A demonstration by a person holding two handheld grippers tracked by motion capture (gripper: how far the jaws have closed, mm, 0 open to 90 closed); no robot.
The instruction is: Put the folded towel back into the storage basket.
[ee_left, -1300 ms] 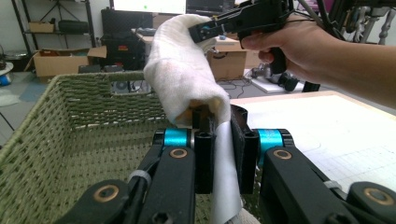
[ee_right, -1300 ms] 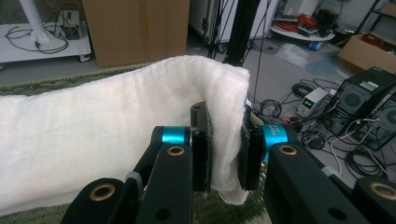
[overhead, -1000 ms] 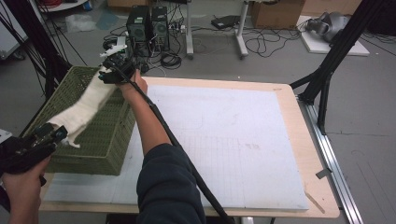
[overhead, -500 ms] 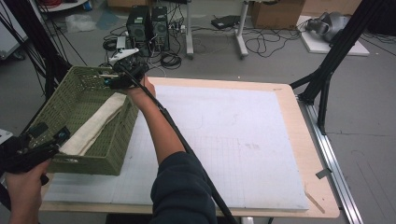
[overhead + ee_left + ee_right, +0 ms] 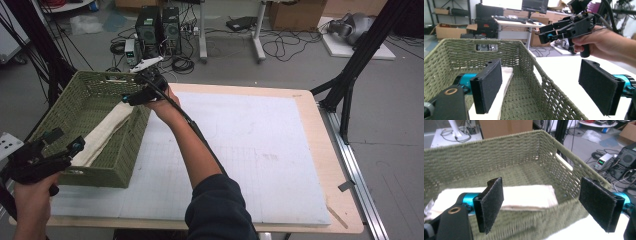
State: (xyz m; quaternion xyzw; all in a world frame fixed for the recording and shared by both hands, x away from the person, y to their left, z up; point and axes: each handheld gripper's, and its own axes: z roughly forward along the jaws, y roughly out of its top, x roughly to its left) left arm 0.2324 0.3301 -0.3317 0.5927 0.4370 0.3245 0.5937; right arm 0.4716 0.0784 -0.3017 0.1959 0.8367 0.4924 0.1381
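A green woven basket stands on the table's left side. A folded white cloth lies inside it along the right wall, free of both grippers. My left gripper hovers open at the basket's near left corner. Its jaws have just been opening, and the basket's right wall and the cloth show beyond them. My right gripper is open over the far end of the right rim. Its jaws have just been opening, with the cloth below them and apart. The right gripper also shows in the left gripper view.
A white mat covers the wooden table right of the basket. Black frame legs stand at the table's right edge. On the floor beyond are computer towers and cables. The right gripper's cable runs along the forearm.
The cloth, earlier stretched between both grippers above the basket, now lies inside it. Both grippers let go and opened. The right gripper drew back toward the basket's right rim.
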